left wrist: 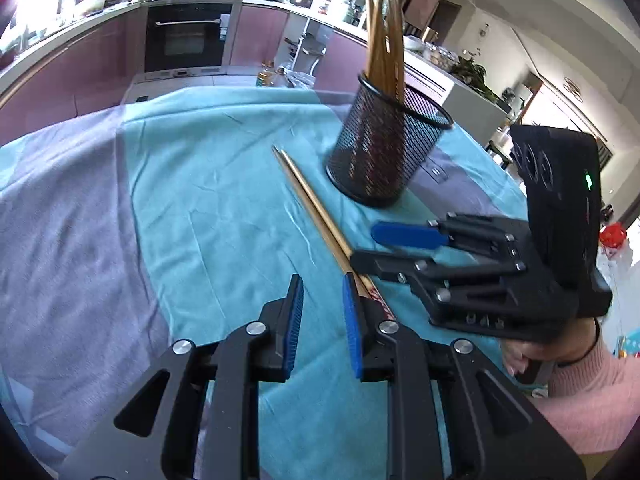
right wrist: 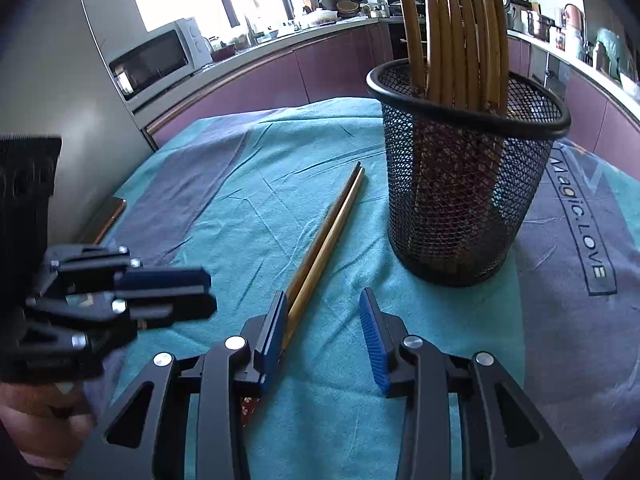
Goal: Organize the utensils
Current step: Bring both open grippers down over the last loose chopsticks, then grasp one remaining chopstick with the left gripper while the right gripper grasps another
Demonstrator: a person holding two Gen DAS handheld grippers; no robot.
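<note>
Two bamboo chopsticks (right wrist: 326, 240) lie side by side, touching, on the teal and grey cloth (left wrist: 200, 208) that covers the worktop, just beside a black mesh holder (right wrist: 460, 200). The holder stands upright on the cloth and carries a bundle of upright chopsticks (right wrist: 456, 32); about seven or eight show in the right wrist view, though they overlap too much for a firm count.

The left claw (left wrist: 323, 300) stands with its two blue pads parted and nothing between them; the decorated ends of the loose pair pass just outside its right pad, partly hidden behind it.

The right claw (right wrist: 323, 312) also has its blue pads apart with only cloth in the gap; the pair runs up along the outer side of its left pad. In the left wrist view the right claw comes in from the right, low over the pair's thick end, held by a hand in a pink sleeve (left wrist: 592, 384).
</note>
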